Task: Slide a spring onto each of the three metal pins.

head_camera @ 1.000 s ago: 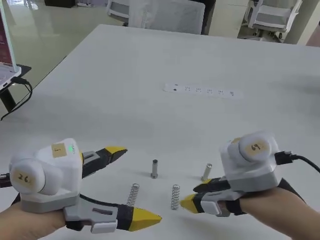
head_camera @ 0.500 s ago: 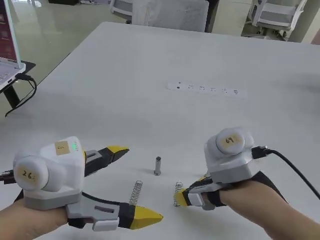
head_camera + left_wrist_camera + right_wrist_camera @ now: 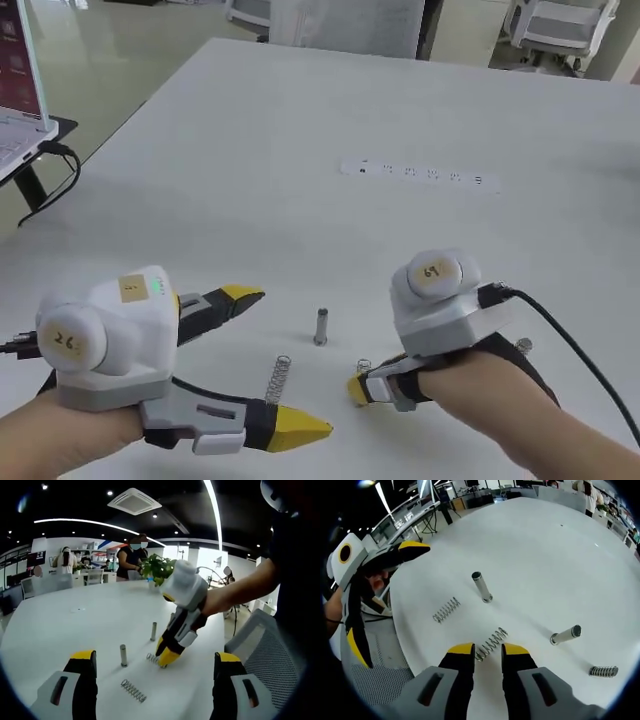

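Right tool was low over the counter, jaws narrowly parted and straddling the near end of one spring. A gap showed beside the coils, so I judged it not yet pinched. Left tool hung released, jaws wide, with a second spring lying on the counter between them, untouched. A third spring lay off to one side. All three springs lay flat, and none was on a pin. The nearest pin stood upright just beyond the straddled spring, with a second pin well apart from it; the third I could not place with certainty. Risks, as judged: a grip this near the spring's end could let it pivot or squirt out as the jaws closed. A hard squeeze could crush coils. A spring carried askew would catch on the pin's top, and a nudge might topple the pin, which looked free-standing.
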`<state>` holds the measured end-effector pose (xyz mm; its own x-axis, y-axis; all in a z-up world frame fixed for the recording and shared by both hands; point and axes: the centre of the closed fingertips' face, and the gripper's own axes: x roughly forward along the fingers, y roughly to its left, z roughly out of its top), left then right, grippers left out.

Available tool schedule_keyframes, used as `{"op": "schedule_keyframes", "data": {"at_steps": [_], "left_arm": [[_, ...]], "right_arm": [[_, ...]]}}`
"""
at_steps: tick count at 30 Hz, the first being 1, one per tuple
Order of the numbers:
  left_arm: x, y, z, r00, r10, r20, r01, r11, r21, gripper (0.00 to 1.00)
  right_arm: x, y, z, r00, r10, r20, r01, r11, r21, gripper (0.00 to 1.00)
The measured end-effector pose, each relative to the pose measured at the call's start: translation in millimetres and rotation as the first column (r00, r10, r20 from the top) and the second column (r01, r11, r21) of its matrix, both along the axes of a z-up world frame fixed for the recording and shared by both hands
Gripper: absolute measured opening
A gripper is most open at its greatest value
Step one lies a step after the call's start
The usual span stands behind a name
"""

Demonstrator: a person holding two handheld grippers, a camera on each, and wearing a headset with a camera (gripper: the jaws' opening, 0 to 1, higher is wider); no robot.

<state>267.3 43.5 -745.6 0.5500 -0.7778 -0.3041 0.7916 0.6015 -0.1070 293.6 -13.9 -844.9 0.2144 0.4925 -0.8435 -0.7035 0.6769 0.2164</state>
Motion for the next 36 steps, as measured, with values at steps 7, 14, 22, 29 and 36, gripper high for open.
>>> {"op": "schedule_keyframes", "data": {"at_steps": [7,14,22,29,36], "left_arm": [[-0.2,0.6,-1.1,1.0,0.0,-0.003,0.0,1.0,0.003,0.94],[-0.7,-0.2,-0.5,1.0,0.0,-0.001,0.0,1.0,0.004,0.95],[-1.6,-3.6,0.1,1.0,-0.007,0.0,0.007,1.0,0.002,0.94],[-1.8,-4.5,0.3,1.0,-0.01,0.002,0.01,1.0,0.003,0.94],[-1.7,-5.7,2.2,1.0,-0.014,0.007,0.014,1.0,0.002,0.93]], "right_arm": [[-0.9,-0.7,-5.0,1.0,0.011,-0.001,-0.011,1.0,-0.022,0.17],[-0.6,-2.8,-6.3,0.997,0.066,0.034,-0.063,0.996,-0.066,0.13],[-0.1,-6.9,-5.7,0.988,0.141,0.069,-0.134,0.986,-0.098,0.08],[-6.2,-16.3,-3.6,0.986,0.152,0.071,-0.147,0.986,-0.074,0.08],[-9.9,-24.6,5.1,0.985,0.155,0.071,-0.152,0.987,-0.043,0.08]]}}
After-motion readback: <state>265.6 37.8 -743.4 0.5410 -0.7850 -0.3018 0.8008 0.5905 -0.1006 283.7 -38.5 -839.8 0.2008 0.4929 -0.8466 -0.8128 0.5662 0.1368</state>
